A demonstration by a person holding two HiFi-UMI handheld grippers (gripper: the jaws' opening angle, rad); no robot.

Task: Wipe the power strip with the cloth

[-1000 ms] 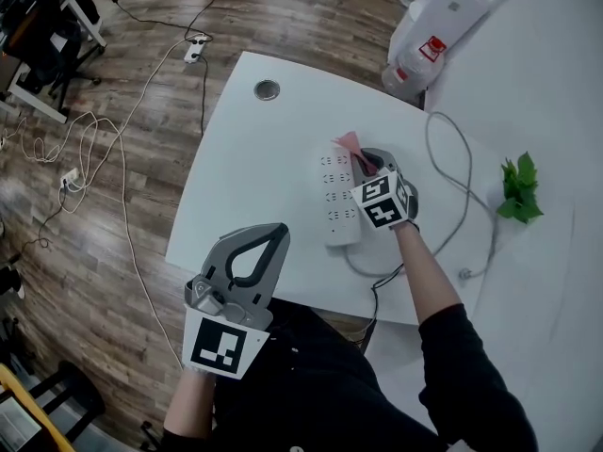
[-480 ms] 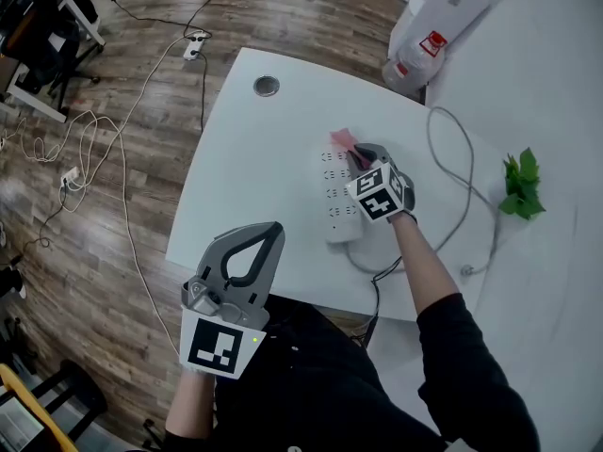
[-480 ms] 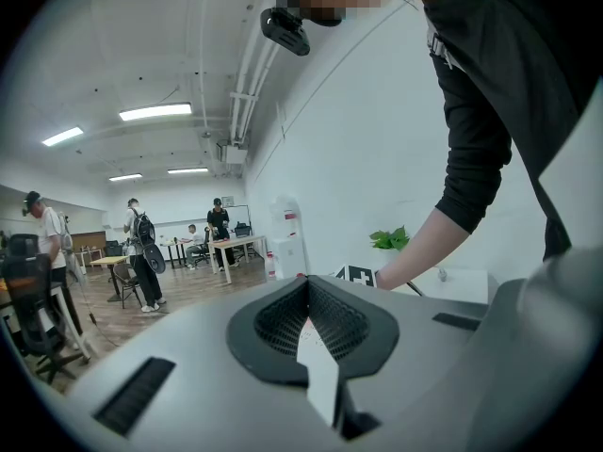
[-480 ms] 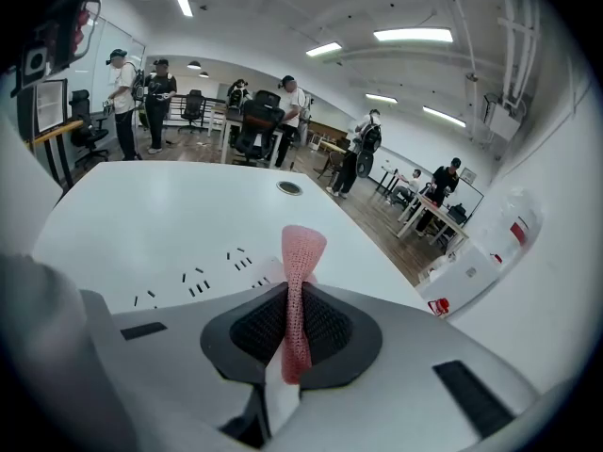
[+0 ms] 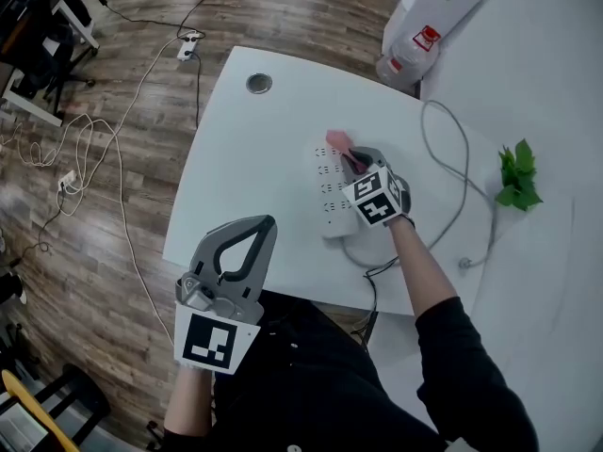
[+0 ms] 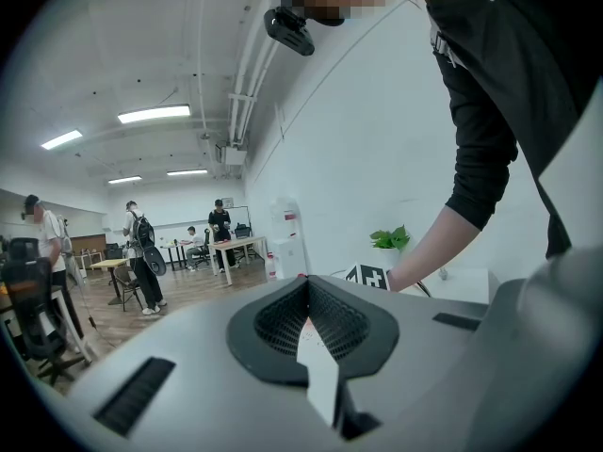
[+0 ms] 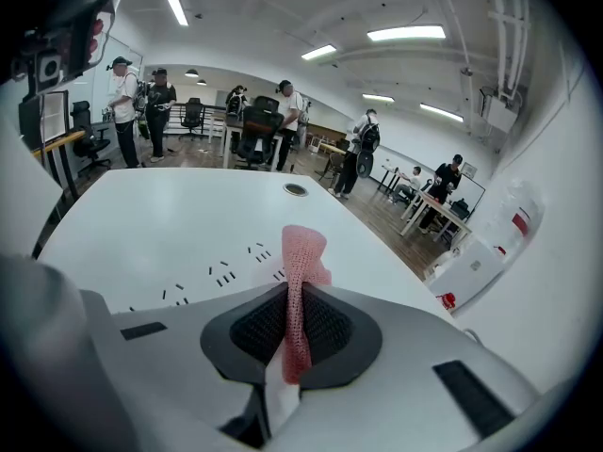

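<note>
Right gripper (image 7: 300, 301): fingers (image 7: 350, 335) clenched on a pink knitted cloth (image 7: 301, 252), its free end standing out past the tips. The cloth sits at the far end of a long white multi-socket power strip (image 5: 330, 196) lying on the white desk (image 5: 245, 158). Left gripper (image 5: 262, 224): fingers pressed together, nothing between them, by the desk's near edge, well apart from the strip.

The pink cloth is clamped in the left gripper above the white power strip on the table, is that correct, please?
Not quite: the pink cloth is clamped in the right gripper, not the left, as the right gripper view shows. The left gripper is shut on nothing. The rest holds: the cloth is above the white power strip on the table.
</note>
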